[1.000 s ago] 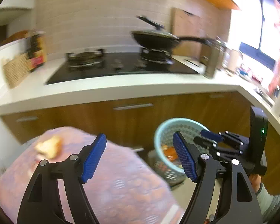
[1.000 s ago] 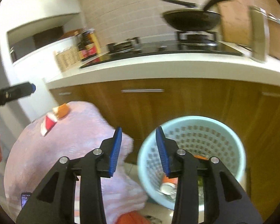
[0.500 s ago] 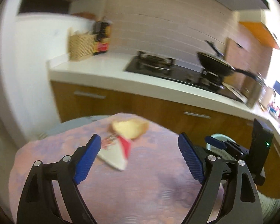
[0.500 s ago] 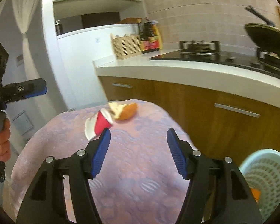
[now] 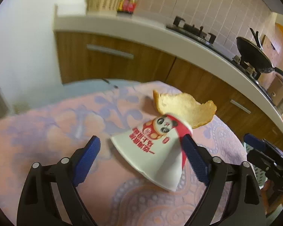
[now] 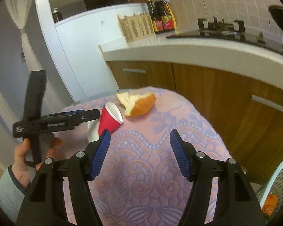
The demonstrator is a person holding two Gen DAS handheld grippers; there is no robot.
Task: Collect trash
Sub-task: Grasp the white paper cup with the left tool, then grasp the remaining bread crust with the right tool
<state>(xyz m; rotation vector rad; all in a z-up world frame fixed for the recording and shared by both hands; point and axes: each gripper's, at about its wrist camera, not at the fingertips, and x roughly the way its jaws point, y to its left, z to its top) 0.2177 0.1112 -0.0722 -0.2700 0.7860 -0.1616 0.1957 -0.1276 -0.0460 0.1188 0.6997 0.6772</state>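
Observation:
A red and white paper cup (image 5: pixel 156 146) with a panda print lies on its side on the pink patterned cloth (image 5: pixel 56 131). A torn piece of bread (image 5: pixel 184 107) lies just beyond it. My left gripper (image 5: pixel 141 158) is open, its jaws on either side of the cup's wide end. In the right wrist view the cup (image 6: pixel 108 121) and bread (image 6: pixel 136 103) lie at the far end of the cloth. My right gripper (image 6: pixel 139 146) is open and empty, nearer than them. The left gripper (image 6: pixel 88 115) reaches the cup from the left.
A light blue trash basket (image 6: pixel 277 184) with orange scraps stands at the lower right on the floor. Behind the table run wooden cabinets (image 6: pixel 217 94) under a white counter (image 6: pixel 198 52) with a hob, wicker basket and sauce bottles.
Both grippers have swung left from the basket to the table and moved closer. The left gripper now brackets the cup. The right gripper has opened wider.

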